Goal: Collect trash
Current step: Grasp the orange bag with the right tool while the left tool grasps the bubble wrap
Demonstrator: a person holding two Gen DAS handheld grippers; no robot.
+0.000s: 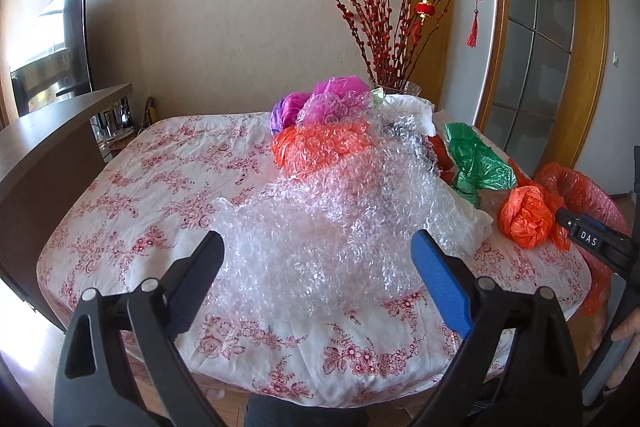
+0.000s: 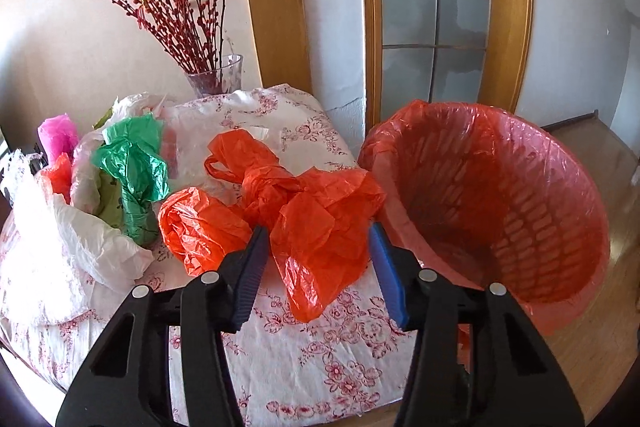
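Reaching with right gripper (image 2: 316,251), fingers spread around loose orange bag (image 2: 320,223), not yet pinching. Left gripper (image 1: 316,259) wide open, empty, over bubble wrap (image 1: 320,227). Next, probably: squeeze, swing into lined bin (image 2: 500,211).

Right gripper (image 2: 316,247) open around orange plastic bag (image 2: 316,223) on floral tablecloth (image 2: 320,359), beside red-lined basket (image 2: 492,203)

Glossy clear bubble wrap (image 1: 320,227), crinkled orange plastic bag (image 2: 320,227), matt floral cloth tablecloth (image 1: 160,187).
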